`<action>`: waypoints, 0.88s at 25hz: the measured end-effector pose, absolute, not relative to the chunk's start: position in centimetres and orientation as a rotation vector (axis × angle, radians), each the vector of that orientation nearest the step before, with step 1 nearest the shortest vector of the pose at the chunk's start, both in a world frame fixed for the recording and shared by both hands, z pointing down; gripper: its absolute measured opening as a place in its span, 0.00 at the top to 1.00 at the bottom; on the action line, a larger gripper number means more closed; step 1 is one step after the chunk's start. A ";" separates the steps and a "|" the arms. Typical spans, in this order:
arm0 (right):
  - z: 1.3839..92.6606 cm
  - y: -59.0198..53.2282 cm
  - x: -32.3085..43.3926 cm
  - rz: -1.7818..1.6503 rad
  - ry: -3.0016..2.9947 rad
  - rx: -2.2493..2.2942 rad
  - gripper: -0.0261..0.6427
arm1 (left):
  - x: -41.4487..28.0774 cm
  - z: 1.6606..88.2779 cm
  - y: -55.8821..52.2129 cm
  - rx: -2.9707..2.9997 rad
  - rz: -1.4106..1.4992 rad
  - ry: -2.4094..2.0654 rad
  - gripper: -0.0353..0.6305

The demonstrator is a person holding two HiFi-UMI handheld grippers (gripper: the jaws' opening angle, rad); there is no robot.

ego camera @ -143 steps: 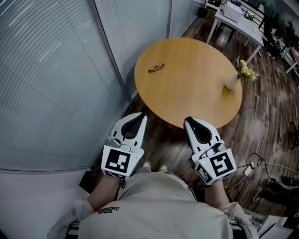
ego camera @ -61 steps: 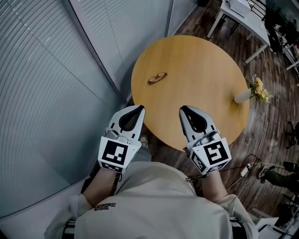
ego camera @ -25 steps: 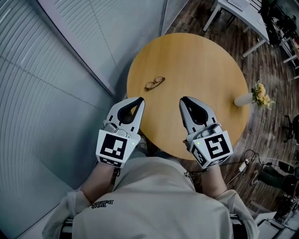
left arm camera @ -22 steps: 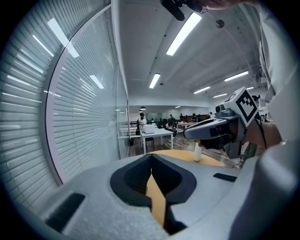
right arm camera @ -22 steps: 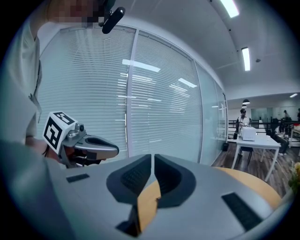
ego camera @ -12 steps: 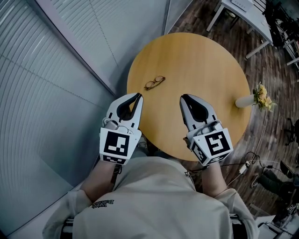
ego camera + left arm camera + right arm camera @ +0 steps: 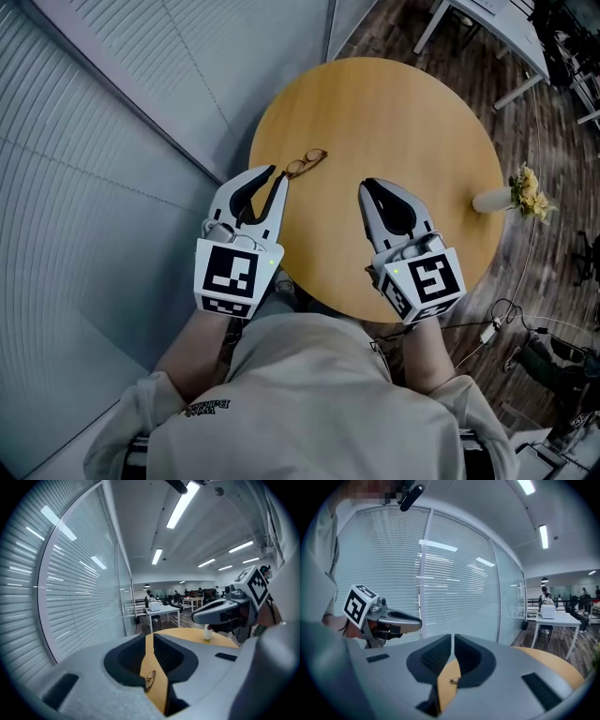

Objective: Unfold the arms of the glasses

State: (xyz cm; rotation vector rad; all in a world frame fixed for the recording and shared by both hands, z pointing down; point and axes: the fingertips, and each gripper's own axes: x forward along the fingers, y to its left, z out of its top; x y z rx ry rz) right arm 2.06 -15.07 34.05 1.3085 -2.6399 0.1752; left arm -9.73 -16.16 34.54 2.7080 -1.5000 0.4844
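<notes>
With left tongs (image 7: 273, 172) and right tongs (image 7: 365, 185) narrow and empty, we risk shoving the glasses (image 7: 305, 163), just beyond the left, off the bench (image 7: 403, 112).

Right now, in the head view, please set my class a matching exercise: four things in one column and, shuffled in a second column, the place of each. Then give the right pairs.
Things
1. brown thin-framed glasses
2. white vase of yellow flowers
3. white-and-black left gripper
4. white rectangular desk

Places
A. on the dark floor beyond the round wooden table, at the top right of the view
B. at the round table's right edge
C. over the round table's near-left rim
D. lying on the round table near its left edge

Pairs: 1-D, 2-B, 3-C, 4-A
</notes>
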 end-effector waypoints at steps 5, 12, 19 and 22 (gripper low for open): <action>35.0 -16.5 2.2 0.194 -2.624 1.313 0.90 | -9.7 34.6 -18.3 2.687 0.503 -1.540 0.77; 37.0 -19.2 2.9 0.242 -2.598 1.321 0.90 | -8.1 37.4 -21.4 2.710 0.672 -1.487 0.73; 39.0 -21.4 3.5 0.297 -2.575 1.323 0.90 | -6.8 41.7 -23.5 2.670 0.785 -1.416 0.72; 40.4 -22.4 3.5 0.323 -2.559 1.329 0.90 | -6.8 44.1 -24.6 2.660 0.840 -1.400 0.72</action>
